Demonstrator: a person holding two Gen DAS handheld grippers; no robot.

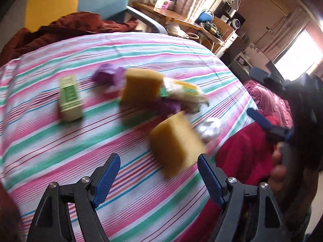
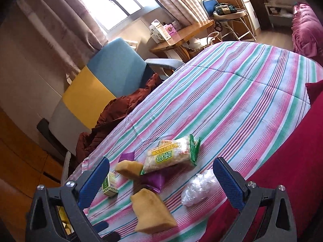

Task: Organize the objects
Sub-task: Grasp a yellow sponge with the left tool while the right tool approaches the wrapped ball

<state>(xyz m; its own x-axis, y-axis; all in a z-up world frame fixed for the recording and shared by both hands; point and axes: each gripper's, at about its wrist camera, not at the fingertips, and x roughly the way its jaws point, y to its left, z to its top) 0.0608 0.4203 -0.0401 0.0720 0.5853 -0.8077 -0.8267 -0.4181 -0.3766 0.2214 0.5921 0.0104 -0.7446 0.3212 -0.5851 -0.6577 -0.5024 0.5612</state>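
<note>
lying on striped sheet (image 2: 232,92): tan sponge (image 2: 151,211), clear-wrapped snack pack (image 2: 169,155); left gripper (image 1: 159,177), right gripper (image 2: 161,179) both spread, empty.

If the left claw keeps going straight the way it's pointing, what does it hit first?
Most likely the nearer yellow sponge: it lies just ahead of the open left claw, slightly toward its right finger, on the striped sheet. Motion blur makes depth uncertain.
</note>
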